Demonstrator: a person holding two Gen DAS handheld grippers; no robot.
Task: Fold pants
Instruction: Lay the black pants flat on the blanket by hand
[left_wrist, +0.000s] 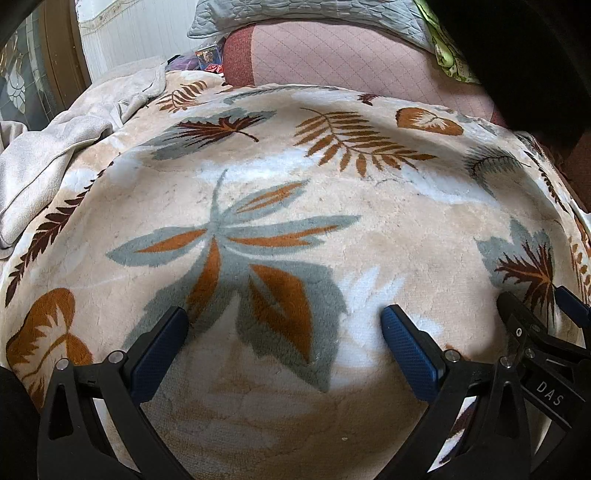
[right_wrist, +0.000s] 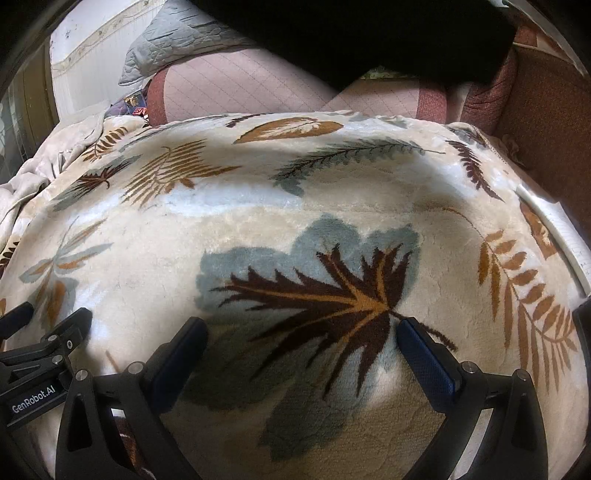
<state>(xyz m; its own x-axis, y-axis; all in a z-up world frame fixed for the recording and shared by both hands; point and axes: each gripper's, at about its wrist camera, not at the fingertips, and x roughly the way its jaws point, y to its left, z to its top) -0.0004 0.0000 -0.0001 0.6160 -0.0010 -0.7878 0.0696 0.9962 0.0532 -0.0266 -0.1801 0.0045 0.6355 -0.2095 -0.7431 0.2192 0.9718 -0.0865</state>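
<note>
Blanket: a plush cream blanket (left_wrist: 388, 221) printed with grey, orange and brown leaves fills both views and lies spread flat under both grippers.
Mattress: a pink quilted surface (left_wrist: 332, 48) with a red edge shows past the blanket's far edge at 12 o'clock.
Pants: a pale beige garment (left_wrist: 48, 147), apparently the pants, lies crumpled on the blanket at 10 o'clock in the left wrist view, well apart from both grippers; in the right wrist view its folds (right_wrist: 40, 166) show at 9 to 10 o'clock.
Pillow: a grey quilted pillow (left_wrist: 295, 14) rests at 12 o'clock beyond the mattress.
Left gripper: the left gripper (left_wrist: 284, 325) hangs over the large grey-and-orange leaf, jaws spread wide, nothing between the blue pads.
Right gripper: the right gripper (right_wrist: 301, 334) hangs over the dark brown leaf, jaws likewise spread wide and holding nothing; it sits just beside the left one, at 4 o'clock in the left wrist view.
</note>
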